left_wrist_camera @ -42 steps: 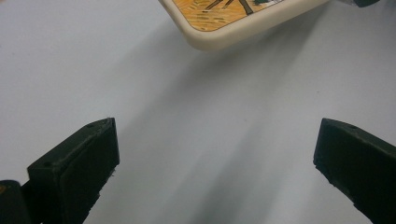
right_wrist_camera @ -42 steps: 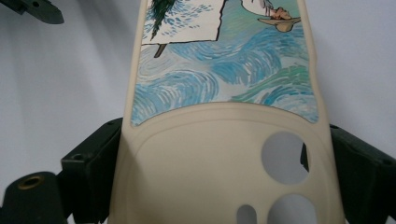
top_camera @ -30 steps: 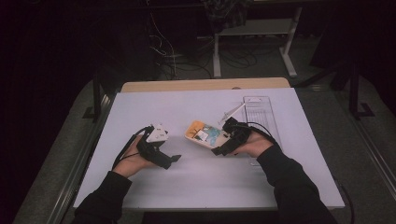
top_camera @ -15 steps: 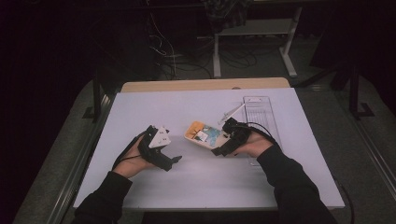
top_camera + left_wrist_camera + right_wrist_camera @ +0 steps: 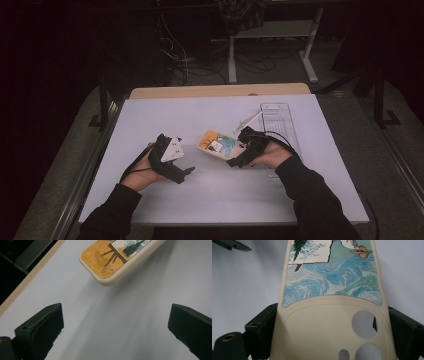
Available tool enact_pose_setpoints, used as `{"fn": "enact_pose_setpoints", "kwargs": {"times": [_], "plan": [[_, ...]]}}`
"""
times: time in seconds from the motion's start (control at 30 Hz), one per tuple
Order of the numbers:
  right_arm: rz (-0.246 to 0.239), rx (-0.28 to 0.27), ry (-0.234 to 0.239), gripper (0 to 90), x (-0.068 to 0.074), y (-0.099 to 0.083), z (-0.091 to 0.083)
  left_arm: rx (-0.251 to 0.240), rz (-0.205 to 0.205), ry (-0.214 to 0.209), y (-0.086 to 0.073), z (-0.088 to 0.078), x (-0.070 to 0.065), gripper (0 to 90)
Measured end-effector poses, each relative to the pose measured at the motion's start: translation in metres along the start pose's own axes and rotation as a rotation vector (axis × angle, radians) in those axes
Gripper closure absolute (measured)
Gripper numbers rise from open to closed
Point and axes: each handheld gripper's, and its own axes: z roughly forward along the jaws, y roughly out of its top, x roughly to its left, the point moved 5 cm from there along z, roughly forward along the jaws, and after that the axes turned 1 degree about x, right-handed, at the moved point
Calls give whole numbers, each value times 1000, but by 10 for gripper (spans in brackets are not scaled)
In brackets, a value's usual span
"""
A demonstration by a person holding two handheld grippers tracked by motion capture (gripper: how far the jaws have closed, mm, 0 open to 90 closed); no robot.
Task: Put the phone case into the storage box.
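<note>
A cream phone case (image 5: 215,143) printed with a blue, orange and green painting hangs just above the white table (image 5: 165,117). My right gripper (image 5: 234,156) is shut on it across its width at the camera-cutout end. In the right gripper view the case (image 5: 329,285) runs away from me between the two black fingers (image 5: 262,325). My left gripper (image 5: 188,172) rests left of the case, open and holding nothing. In the left gripper view its jaws (image 5: 115,332) stand wide apart, and the case's orange corner (image 5: 110,262) floats beyond them.
A clear plastic tray (image 5: 278,120) lies on the table behind my right hand, with a thin clear strip (image 5: 248,120) leaning beside it. A wooden edge (image 5: 220,91) borders the table's far side. Cables and desk legs (image 5: 232,60) crowd the dark floor beyond.
</note>
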Motion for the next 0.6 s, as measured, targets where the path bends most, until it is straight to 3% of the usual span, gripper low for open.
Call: {"fn": "enact_pose_setpoints", "kwargs": {"times": [0.6], "plan": [[-7, -1, -5, 93, -1, 0, -1, -3, 89, 56, 2, 0, -3, 0]]}}
